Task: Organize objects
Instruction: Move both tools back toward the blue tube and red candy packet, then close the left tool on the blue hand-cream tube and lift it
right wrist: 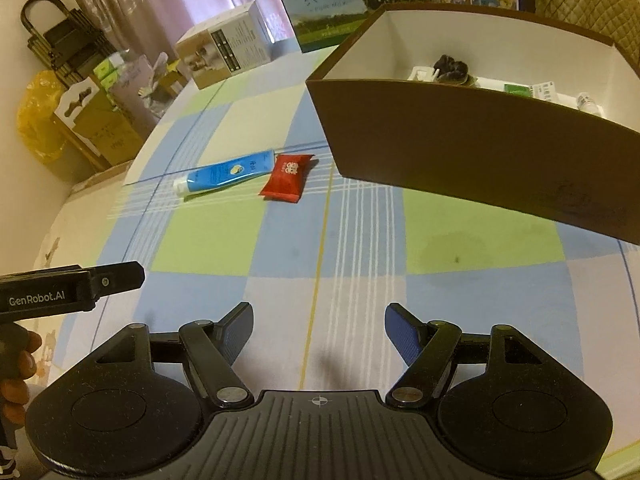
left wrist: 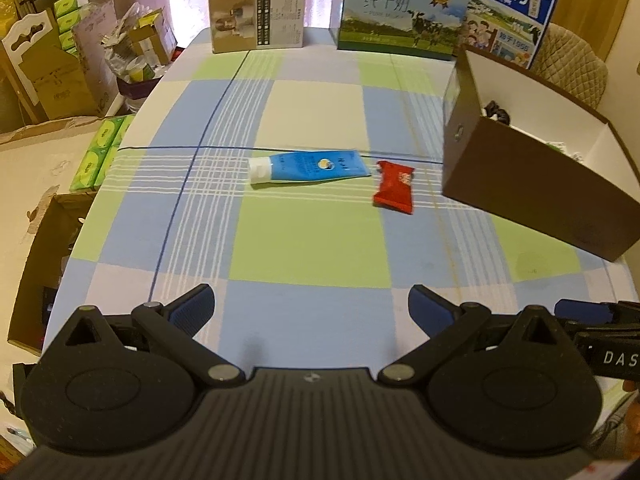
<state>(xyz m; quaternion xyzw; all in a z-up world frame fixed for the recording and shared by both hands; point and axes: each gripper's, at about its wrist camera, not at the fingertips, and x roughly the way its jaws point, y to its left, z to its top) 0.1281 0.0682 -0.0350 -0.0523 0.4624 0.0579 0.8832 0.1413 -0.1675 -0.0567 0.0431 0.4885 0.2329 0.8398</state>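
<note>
the left gripper (left wrist: 311, 300) sits at the bottom centre of the left wrist view with its blue-padded jaws spread wide and nothing between them, hovering over the table covered in a checked cloth of green, blue and white squares (left wrist: 308, 240). the right gripper (right wrist: 319, 326) fills the bottom of the right wrist view, its jaws likewise apart and empty. in the middle of the left wrist view a blue squeeze tube with a white cap (left wrist: 306, 166) lies flat on the cloth, cap toward the left of the frame, and just beside its flat end lies a small red sealed snack packet (left wrist: 394, 188), close but apparently not touching. to the right of both stands a large open cardboard box, brown outside and white inside (left wrist: 520, 184), well apart from the tube and near the packet. the right wrist view looks over its near wall: along the far inner wall rest a dark crumpled item (right wrist: 450, 68) on something white, a small green packet (right wrist: 516, 89), a white printed carton (right wrist: 546, 90) and a small white bottle (right wrist: 588, 102); what else lies lower down is hidden by the wall. across the top of the left wrist view stand a beige and white printed carton (left wrist: 258, 16), a green and blue milk carton with a cow picture (left wrist: 404, 12) and a blue milk box with cartoon figures (left wrist: 508, 4).
</note>
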